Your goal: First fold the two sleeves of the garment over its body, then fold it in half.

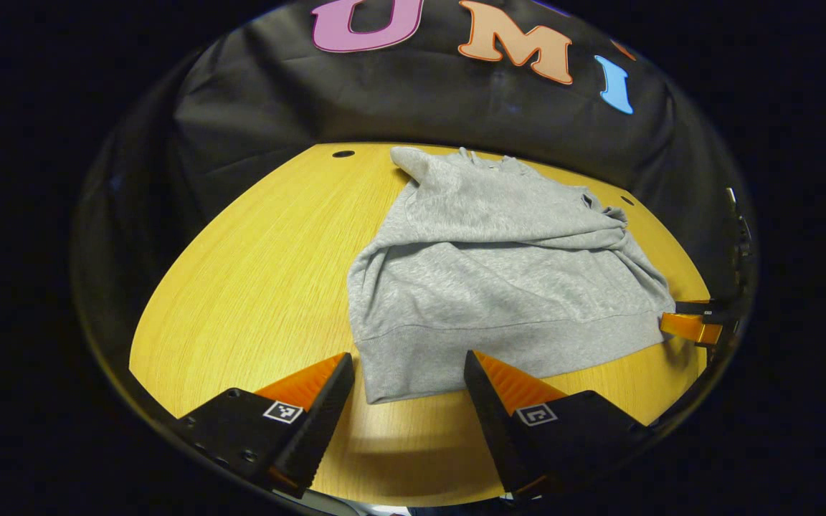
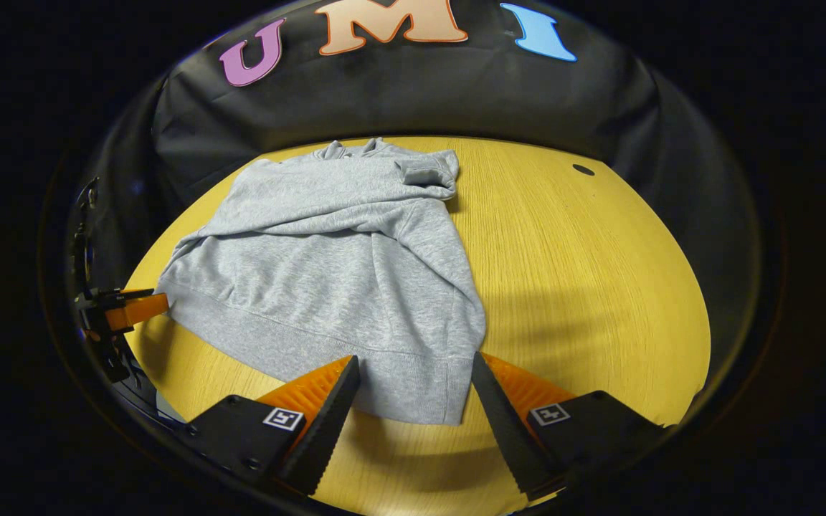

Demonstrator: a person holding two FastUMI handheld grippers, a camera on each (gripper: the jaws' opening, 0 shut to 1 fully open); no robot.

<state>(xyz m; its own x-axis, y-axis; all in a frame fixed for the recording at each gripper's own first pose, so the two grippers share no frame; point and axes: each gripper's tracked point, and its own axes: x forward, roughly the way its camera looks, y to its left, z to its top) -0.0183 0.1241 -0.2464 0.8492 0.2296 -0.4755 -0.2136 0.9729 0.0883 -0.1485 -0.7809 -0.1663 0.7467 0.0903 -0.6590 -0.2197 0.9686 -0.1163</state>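
Observation:
A grey sweatshirt [image 1: 499, 287] lies on the wooden table [image 1: 255, 272], both sleeves folded across its body and its hem nearest me. My left gripper [image 1: 409, 373] is open, its fingers straddling the hem's left corner just above the cloth. In the right gripper view the same sweatshirt [image 2: 334, 279] shows, and my right gripper [image 2: 416, 376] is open over the hem's right corner. The right gripper's orange finger [image 1: 689, 326] shows at the far right of the left gripper view. At the left edge of the right gripper view sits the left gripper's finger [image 2: 130, 309].
Bare wooden table [image 2: 585, 287] stretches to the right of the garment, with a small dark hole [image 2: 583, 170] near the back edge. Another hole [image 1: 343, 154] sits at the table's back left. The black booth wall closes the far side.

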